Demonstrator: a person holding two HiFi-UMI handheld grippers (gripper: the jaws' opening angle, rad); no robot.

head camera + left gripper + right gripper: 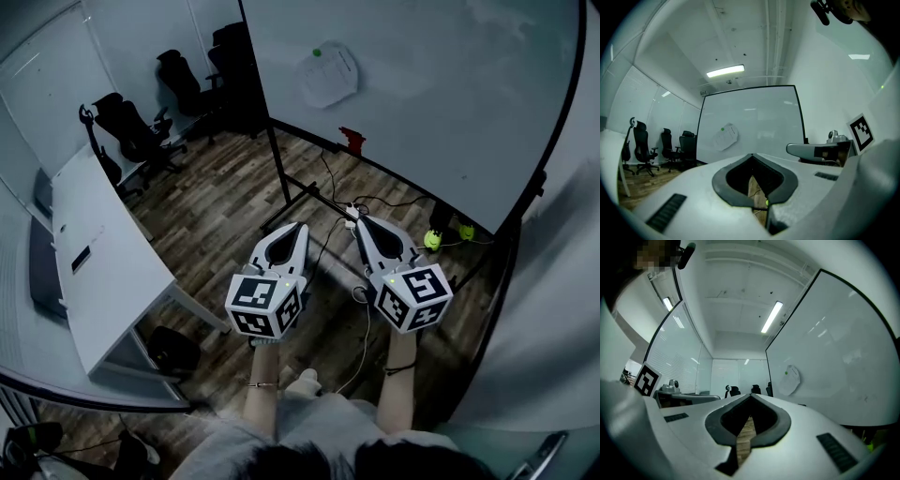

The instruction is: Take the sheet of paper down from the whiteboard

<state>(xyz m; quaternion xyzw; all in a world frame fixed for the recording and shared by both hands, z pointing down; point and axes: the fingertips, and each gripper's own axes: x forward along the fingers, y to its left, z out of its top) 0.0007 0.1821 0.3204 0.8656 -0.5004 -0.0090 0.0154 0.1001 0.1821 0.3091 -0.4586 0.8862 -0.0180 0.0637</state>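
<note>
Basically nothing started yet. Paper (326, 75) hangs on the whiteboard (441, 103), upper left part of it, tilted, pinned near its top corner by a green magnet (317, 52). Paper looks a bit curled at the edges and intact.

Left claw (299, 229) and right claw (360, 221) are held side by side at about waist height, well apart from the board, pointing roughly at it. Both are closed with nothing in them: in each gripper view the tips meet, and only wooden floor shows through the gap behind them.

Step in hand, my read: the approach. The next move calls for walking up to the board, raising a claw to paper height and opening it. Then either pinch a free edge of the paper or pull the magnet off first. A bare tug risks a tear at the magnet.

View differences:
- Head view only: floor (234, 187), cables and the whiteboard's feet under the claws, a red item (352, 141) on the board's lower ledge, a white bench (94, 244) and office chairs (141, 131) at left.
- Left gripper view: paper (725, 137) nearly face-on, ceiling light, the other gripper at right.
- Right gripper view: paper (790, 379) seen at a slant, glass wall behind, the other gripper at left.
</note>
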